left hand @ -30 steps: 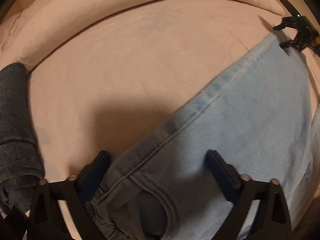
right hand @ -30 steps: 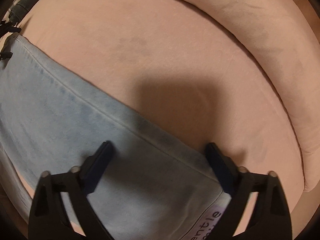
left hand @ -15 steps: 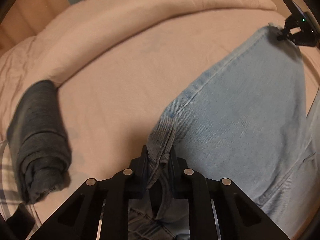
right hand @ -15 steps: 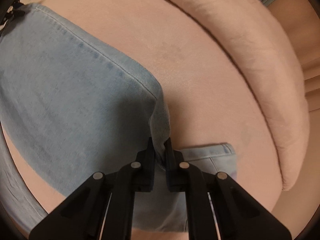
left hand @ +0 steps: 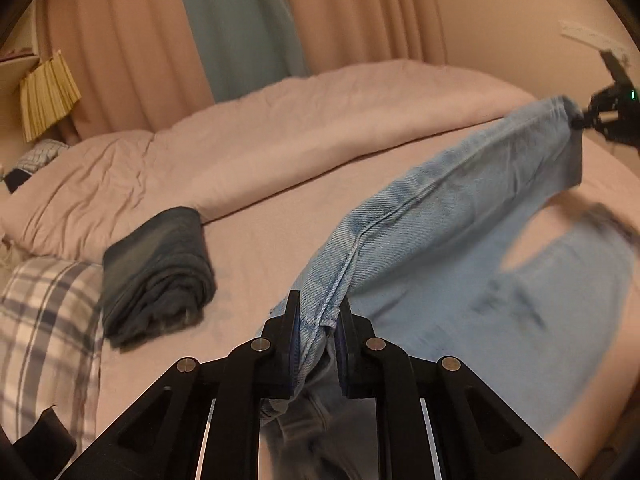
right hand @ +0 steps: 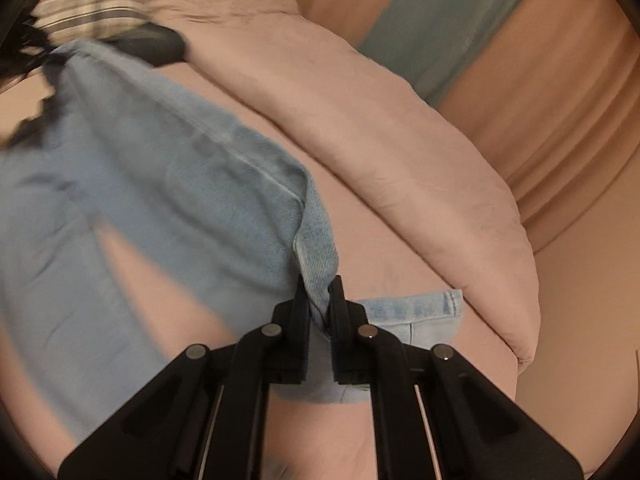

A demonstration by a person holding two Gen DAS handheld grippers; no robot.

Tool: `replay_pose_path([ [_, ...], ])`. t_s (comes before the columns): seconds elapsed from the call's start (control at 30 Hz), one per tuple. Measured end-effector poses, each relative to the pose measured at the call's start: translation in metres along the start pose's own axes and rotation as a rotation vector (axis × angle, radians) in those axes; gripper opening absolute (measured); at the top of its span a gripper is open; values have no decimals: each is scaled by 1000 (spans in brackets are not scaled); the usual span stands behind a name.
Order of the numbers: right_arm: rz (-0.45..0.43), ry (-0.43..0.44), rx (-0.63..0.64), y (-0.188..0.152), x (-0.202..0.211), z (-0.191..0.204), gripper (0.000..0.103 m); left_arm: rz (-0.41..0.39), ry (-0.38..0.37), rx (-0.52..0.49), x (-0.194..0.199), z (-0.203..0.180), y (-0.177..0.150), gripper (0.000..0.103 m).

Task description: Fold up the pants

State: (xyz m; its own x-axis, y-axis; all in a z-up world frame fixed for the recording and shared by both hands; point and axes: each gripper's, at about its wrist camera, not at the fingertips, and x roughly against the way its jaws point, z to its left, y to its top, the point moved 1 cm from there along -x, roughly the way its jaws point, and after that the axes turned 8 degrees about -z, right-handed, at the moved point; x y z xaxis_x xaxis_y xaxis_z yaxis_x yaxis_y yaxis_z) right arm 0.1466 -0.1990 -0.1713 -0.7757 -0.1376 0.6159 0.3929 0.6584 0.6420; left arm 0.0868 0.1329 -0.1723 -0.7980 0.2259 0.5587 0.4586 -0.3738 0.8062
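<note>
You face a bed (left hand: 280,232) dressed in a pale pink sheet under warm, dim indoor light. A pink duvet (left hand: 320,120) lies bunched along the bed's far side, just before salmon curtains (left hand: 120,48) and one teal curtain panel (left hand: 240,28). Left of the duvet sits a plaid pillow (left hand: 44,312), with a folded dark garment (left hand: 160,272) on the sheet just beside it. Beyond the pillow, a shelf (left hand: 16,68) holds a straw-coloured fringe (left hand: 46,92). A plain wall (left hand: 520,12) stands right of the curtains.
</note>
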Motion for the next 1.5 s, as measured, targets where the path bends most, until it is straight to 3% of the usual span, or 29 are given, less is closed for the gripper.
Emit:
replay_pose_path([
  [0.13,45,103,9,-61,39,42,9,52,-36,-14,46,-25,-35,15],
  [0.23,149,228,-30,-105,54,73,13,171,-73,-44,56,-37,-69,16],
  [0.27,196,251,-42,-116,56,85,21,206,-78,-58,57,-43,-78,16],
  [0.33,264,291,-85,-133,52,100,28,282,-97,-80,59,-57,-95,17],
  [0.47,312,373,-248,-152,63,116,29,345,-143,-116,79,-76,-105,19],
  [0.53,300,381,-351,-157,70,106,41,365,-174,-123,85,-75,-109,20],
  [0.6,244,358,-489,-158,78,84,60,370,-138,-122,95,-69,-110,20],
  [0.7,148,278,-705,-168,92,52,66,320,-117,-11,104,-61,-104,20],
  [0.8,178,144,-845,-191,76,26,67,212,-139,72,100,-62,-85,21],
  [0.9,199,74,-938,-210,49,5,67,151,-163,115,77,-75,-67,28],
  [0.97,192,69,-952,-202,32,-3,64,148,-195,152,54,-91,-57,28],
  [1.07,182,64,-961,-202,11,-9,62,162,-219,130,26,-108,-51,28],
  [1.13,181,97,-1000,-204,-1,-20,49,207,-219,116,2,-116,-52,28],
  [1.17,188,113,-1009,-204,-3,-20,33,231,-206,114,-11,-117,-54,28],
  [1.2,193,115,-1005,-203,-5,-19,9,244,-184,106,-18,-117,-58,29],
  [1.27,176,103,-998,-200,-1,-21,9,278,-153,104,-32,-114,-67,30],
  [1.3,150,79,-980,-197,4,-23,8,300,-138,121,-39,-112,-71,36],
  [1.4,86,-64,-971,-197,18,-40,8,314,-125,142,-47,-111,-79,44],
  [1.5,137,-145,-989,-203,12,-56,8,306,-99,98,-52,-119,-82,45],
])
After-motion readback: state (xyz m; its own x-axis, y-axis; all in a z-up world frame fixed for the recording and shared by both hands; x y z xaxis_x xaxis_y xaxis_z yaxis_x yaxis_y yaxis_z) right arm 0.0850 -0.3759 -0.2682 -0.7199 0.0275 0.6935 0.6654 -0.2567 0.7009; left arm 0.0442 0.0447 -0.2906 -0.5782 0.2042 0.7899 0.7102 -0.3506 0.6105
